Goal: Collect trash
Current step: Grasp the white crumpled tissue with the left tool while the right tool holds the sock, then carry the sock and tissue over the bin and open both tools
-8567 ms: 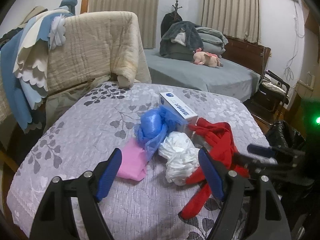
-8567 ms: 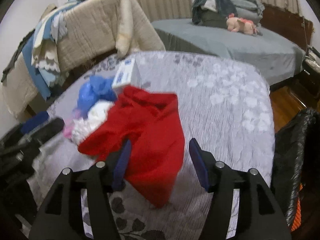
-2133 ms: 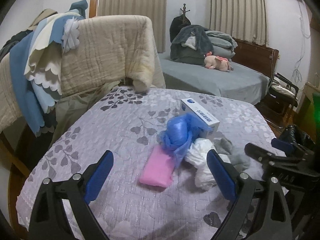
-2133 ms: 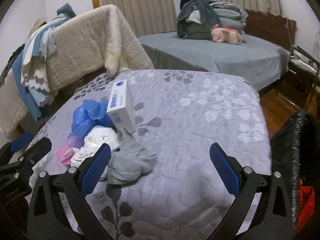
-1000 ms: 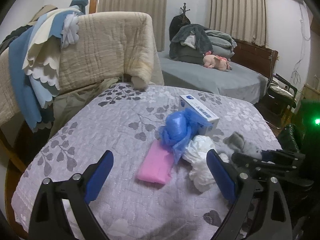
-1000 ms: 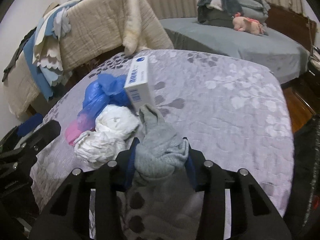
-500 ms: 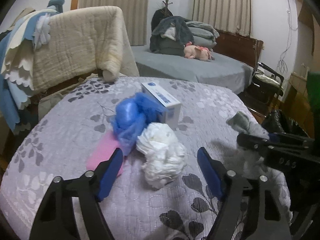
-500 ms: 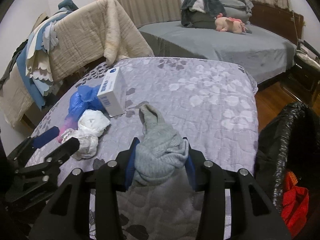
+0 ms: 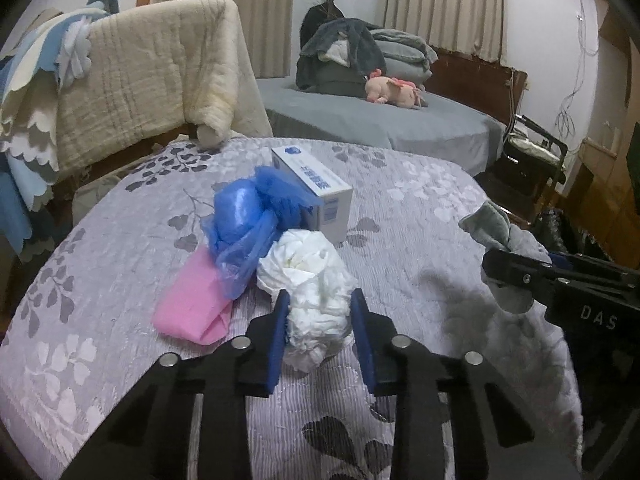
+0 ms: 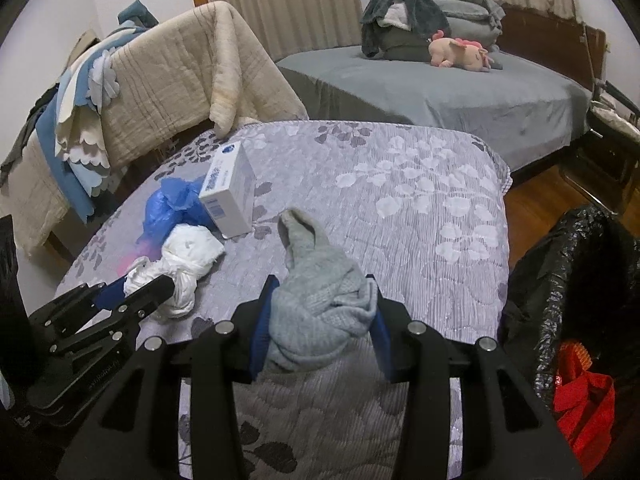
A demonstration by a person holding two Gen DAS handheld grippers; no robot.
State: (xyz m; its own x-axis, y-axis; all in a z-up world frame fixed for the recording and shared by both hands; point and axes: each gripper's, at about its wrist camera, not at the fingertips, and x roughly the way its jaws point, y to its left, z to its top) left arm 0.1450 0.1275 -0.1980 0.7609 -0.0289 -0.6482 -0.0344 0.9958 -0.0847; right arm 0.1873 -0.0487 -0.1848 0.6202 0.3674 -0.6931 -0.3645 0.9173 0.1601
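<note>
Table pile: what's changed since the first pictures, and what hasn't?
The red cloth has left the table and now lies in the black bag. The right gripper has lifted the grey sock off the table. The left gripper has just been closing around the white wad, which sits between its fingers. The box, blue bag and pink pack stayed put.

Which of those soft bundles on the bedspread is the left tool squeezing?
The white crumpled bundle, between the left tool's blue pads. The blue plastic bag and pink packet lie untouched beside it.
</note>
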